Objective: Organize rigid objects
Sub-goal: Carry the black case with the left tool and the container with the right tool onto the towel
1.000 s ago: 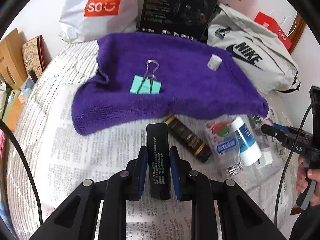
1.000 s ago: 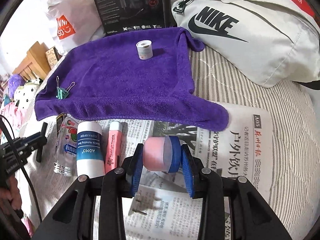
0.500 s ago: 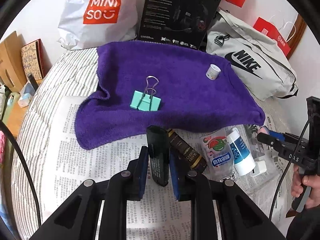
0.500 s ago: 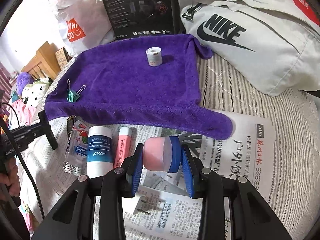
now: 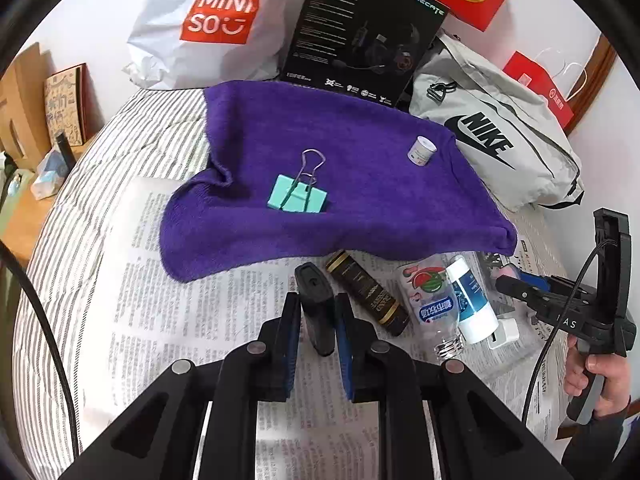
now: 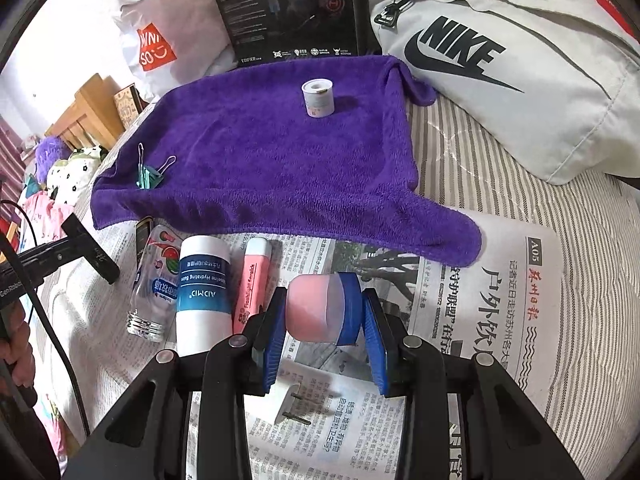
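My left gripper (image 5: 317, 304) has its jaws closing on a slim black bar (image 5: 314, 284), which stands tilted between the pads just above the newspaper (image 5: 180, 312). My right gripper (image 6: 325, 300) is shut on a pink jar with a blue lid (image 6: 312, 312), held on its side over the newspaper. A purple towel (image 5: 360, 200) lies behind, with a teal binder clip (image 5: 298, 198) and a small white roll (image 5: 421, 151) on it. In front of the towel lie a black-and-gold tube (image 5: 368, 296), a clear bottle (image 5: 432, 312), a white-and-blue tube (image 5: 470, 304) and a pink highlighter (image 6: 254, 276).
A white charger plug (image 6: 296, 404) lies on the newspaper under the jar. A grey Nike bag (image 6: 520, 80), a black box (image 5: 360, 32) and a white shopping bag (image 5: 208, 28) line the back of the striped bed (image 5: 72, 208). A hand (image 5: 600, 376) grips the right tool's handle.
The left jaws have narrowed on the black bar, which now stands steeper and looks shorter between the pads. The right gripper still holds the jar and has hardly moved.
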The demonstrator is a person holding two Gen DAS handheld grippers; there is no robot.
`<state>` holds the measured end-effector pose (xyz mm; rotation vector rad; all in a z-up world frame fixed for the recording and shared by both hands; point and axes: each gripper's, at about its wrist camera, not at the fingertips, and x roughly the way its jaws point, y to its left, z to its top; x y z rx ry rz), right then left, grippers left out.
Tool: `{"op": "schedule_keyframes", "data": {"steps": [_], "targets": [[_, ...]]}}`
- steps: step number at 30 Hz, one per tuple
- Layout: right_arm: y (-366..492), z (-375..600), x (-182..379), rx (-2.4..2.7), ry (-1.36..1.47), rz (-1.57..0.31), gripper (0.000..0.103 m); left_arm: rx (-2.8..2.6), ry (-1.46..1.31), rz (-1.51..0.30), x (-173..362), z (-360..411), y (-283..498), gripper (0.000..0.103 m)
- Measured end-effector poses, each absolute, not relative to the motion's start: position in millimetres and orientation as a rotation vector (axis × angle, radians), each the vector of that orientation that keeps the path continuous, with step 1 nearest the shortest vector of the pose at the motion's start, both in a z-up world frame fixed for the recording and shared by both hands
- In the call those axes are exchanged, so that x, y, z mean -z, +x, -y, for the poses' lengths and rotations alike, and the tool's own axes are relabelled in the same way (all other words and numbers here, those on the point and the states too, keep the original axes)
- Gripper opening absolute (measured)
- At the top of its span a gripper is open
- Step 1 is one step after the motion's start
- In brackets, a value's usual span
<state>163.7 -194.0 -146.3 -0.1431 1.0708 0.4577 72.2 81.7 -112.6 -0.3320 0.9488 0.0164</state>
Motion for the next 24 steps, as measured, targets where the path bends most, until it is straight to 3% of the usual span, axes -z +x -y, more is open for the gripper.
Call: {"op": "schedule_keyframes", "data": {"steps": [24], "targets": [[155.3,191.9,148.3,-0.472,-0.162,-1.080,0.036,-0.009,-0.354,-0.889,105.3,-91.5,48.3,0.012]]}}
